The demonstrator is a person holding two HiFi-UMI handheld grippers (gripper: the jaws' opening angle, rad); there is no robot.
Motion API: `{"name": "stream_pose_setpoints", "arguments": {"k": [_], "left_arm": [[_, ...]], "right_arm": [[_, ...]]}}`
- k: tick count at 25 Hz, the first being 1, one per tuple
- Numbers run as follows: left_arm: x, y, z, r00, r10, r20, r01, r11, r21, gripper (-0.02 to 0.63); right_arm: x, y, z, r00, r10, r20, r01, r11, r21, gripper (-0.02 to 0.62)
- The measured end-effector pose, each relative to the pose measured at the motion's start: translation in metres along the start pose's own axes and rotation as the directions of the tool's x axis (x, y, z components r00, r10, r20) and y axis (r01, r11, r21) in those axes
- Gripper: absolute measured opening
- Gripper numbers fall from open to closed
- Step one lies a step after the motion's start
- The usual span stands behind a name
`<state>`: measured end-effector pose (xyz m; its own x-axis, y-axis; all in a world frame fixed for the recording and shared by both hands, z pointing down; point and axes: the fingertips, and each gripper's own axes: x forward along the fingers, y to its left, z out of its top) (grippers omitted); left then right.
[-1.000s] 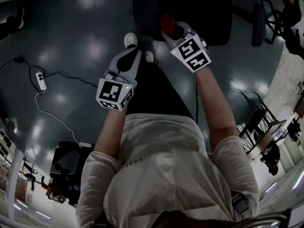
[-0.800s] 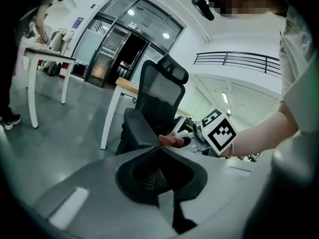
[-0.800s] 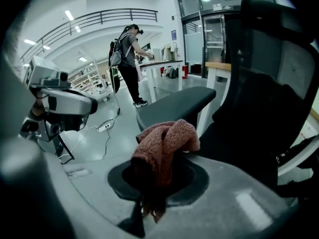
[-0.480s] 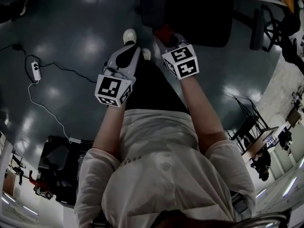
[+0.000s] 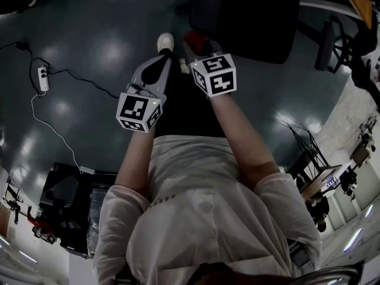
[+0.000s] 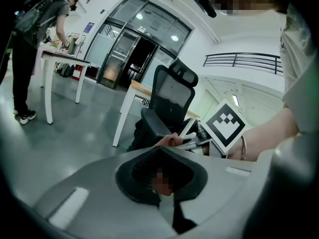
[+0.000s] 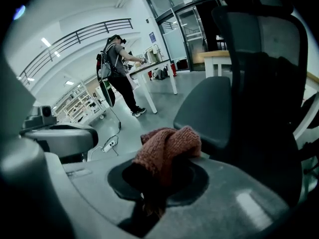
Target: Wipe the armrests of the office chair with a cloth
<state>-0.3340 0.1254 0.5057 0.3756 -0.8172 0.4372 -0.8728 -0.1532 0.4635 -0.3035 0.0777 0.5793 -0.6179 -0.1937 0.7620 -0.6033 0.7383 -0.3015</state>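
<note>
The black office chair (image 5: 243,13) stands just ahead of me at the top of the head view; its seat (image 7: 207,108) and tall backrest (image 7: 264,59) fill the right gripper view. My right gripper (image 5: 199,43) hangs near the chair's left front edge, shut on a reddish knitted cloth (image 7: 167,151) that bunches up out of the jaws. The cloth (image 5: 195,39) shows as a red patch. My left gripper (image 5: 155,65) hangs beside my leg, jaws together with nothing in them. The left gripper view shows the chair (image 6: 169,101) and the cloth (image 6: 172,141). No armrest is clearly visible.
A power strip (image 5: 43,79) with a trailing cable lies on the dark glossy floor at the left. Another chair (image 5: 65,198) stands at the lower left. Dark stands (image 5: 329,34) are at the right. A person (image 7: 117,68) stands at a white table (image 7: 149,66) farther off.
My right gripper with the cloth has shifted left, closer to the left gripper and the chair's left front edge. The left gripper has hardly moved.
</note>
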Motion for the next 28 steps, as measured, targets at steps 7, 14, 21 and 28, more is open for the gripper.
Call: {"name": "stream_pose_setpoints", "arguments": {"k": [7, 14, 21, 28], "left_arm": [[-0.004, 0.016, -0.001, 1.000, 0.018, -0.002, -0.018, 1.000, -0.022, 0.017], [0.003, 0.027, 0.030, 1.000, 0.013, 0.019, -0.012, 1.000, -0.028, 0.017], [0.040, 0.050, 0.074, 0.999, -0.024, 0.035, 0.024, 1.000, -0.013, 0.017], [0.085, 0.067, 0.098, 0.998, -0.065, -0.009, 0.065, 0.998, -0.004, 0.017]], "right_arm": [[0.013, 0.021, 0.017, 0.997, 0.075, -0.003, -0.075, 0.997, -0.003, 0.051], [0.000, 0.020, 0.095, 0.977, 0.130, 0.166, -0.139, 0.989, 0.042, 0.051], [-0.051, -0.097, 0.210, 0.911, -0.139, 0.387, 0.141, 0.990, 0.025, 0.051], [-0.050, -0.204, 0.226, 0.881, -0.333, 0.336, 0.324, 0.942, 0.084, 0.051]]}}
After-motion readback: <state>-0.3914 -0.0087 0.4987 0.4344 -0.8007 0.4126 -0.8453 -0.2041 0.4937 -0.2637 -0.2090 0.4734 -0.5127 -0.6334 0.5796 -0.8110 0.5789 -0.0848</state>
